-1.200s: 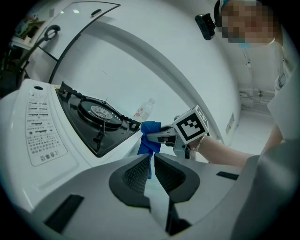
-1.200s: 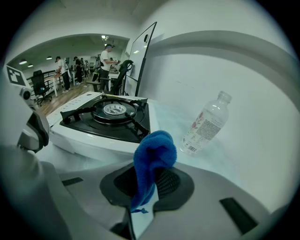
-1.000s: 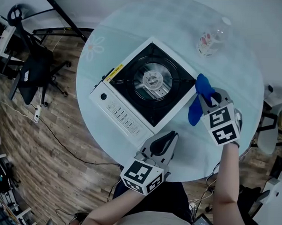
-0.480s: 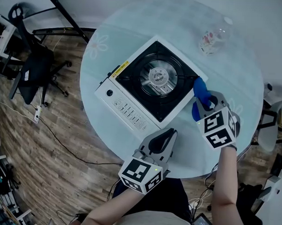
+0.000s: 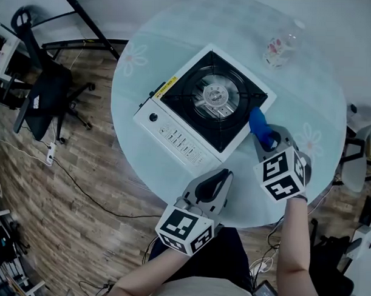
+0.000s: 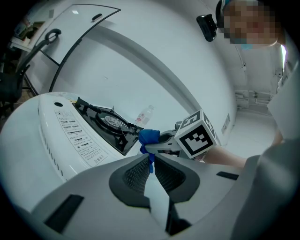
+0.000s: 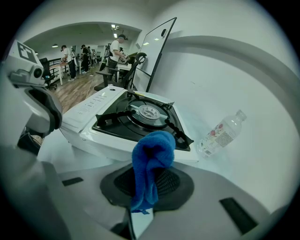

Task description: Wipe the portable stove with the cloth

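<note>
While the right gripper has its jaws clamped on the blue cloth, with the bunched cloth standing up out of them, the left gripper hangs over the table's 6 o'clock edge with its tips brought together and nothing caught between them. The portable stove sits in the middle of the round glass table, turned at an angle so that its white control strip faces about 7 o'clock and its black burner top lies toward 1 o'clock. The cloth is at the stove's 4 o'clock side, right up against the white rim there; I can't make out whether it actually touches. In the right gripper view the cloth rises in front of that rim, with the burner ring beyond it. A clear plastic bottle lies on its side near the table's 1 o'clock edge, well apart from the stove. Off the table at 9 o'clock, a black office chair stands on the wooden floor.
</note>
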`<act>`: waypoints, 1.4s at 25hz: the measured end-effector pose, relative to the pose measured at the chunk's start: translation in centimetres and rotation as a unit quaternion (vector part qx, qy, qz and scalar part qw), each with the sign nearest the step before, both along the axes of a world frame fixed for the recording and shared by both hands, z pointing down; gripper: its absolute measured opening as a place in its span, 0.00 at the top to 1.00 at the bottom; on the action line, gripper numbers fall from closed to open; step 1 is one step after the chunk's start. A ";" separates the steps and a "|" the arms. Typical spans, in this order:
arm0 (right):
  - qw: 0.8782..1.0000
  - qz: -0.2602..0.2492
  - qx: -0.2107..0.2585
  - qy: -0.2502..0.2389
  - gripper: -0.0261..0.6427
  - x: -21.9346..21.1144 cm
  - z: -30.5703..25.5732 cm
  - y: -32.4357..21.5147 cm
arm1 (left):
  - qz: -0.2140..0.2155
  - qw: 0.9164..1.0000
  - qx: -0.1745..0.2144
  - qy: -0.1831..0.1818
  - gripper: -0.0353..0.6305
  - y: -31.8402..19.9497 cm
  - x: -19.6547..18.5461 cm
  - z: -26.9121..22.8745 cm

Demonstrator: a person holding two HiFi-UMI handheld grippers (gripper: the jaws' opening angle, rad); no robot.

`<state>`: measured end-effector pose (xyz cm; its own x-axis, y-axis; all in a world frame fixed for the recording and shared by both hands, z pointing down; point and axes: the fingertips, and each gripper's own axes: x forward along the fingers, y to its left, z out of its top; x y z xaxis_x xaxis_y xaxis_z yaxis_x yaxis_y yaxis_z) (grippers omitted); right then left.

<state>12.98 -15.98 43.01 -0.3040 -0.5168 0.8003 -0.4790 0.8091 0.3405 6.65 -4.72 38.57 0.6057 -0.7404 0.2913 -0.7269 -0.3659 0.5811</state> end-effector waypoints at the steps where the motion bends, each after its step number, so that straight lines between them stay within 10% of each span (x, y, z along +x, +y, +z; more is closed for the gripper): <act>1: 1.000 0.000 -0.002 -0.001 0.86 -0.3 0.0 0.4 | 0.002 1.000 0.000 0.000 0.87 0.2 -0.2 -0.1; 35: 0.999 0.024 -0.025 -0.017 0.86 -6.7 0.2 10.4 | 0.083 0.996 0.015 -0.006 0.87 5.3 -5.3 -0.4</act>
